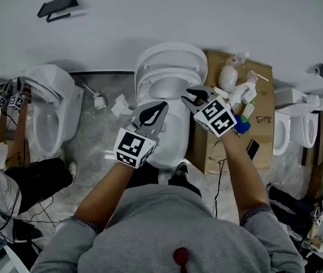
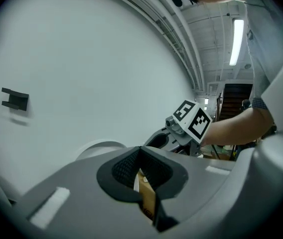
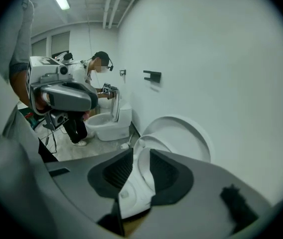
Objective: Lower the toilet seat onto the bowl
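A white toilet (image 1: 170, 141) stands against the wall straight ahead of me, with its lid (image 1: 173, 54) raised against the wall. The seat ring (image 1: 162, 77) lies forward of the lid; whether it rests on the bowl I cannot tell. My right gripper (image 1: 189, 95) hovers over the bowl's right side, jaws apart with nothing gripped. In the right gripper view the gap between those jaws (image 3: 140, 158) frames the seat ring (image 3: 142, 148), with the lid (image 3: 184, 133) behind it. My left gripper (image 1: 162, 106) is over the bowl's front left, its tips (image 2: 140, 151) together and empty.
A flattened cardboard box (image 1: 264, 90) with bottles (image 1: 230, 78), glasses and a phone lies right of the toilet. Another person works a second toilet (image 1: 50, 112) at left. A third toilet (image 1: 298, 127) stands at right. A toilet brush (image 1: 99, 100) sits by the wall.
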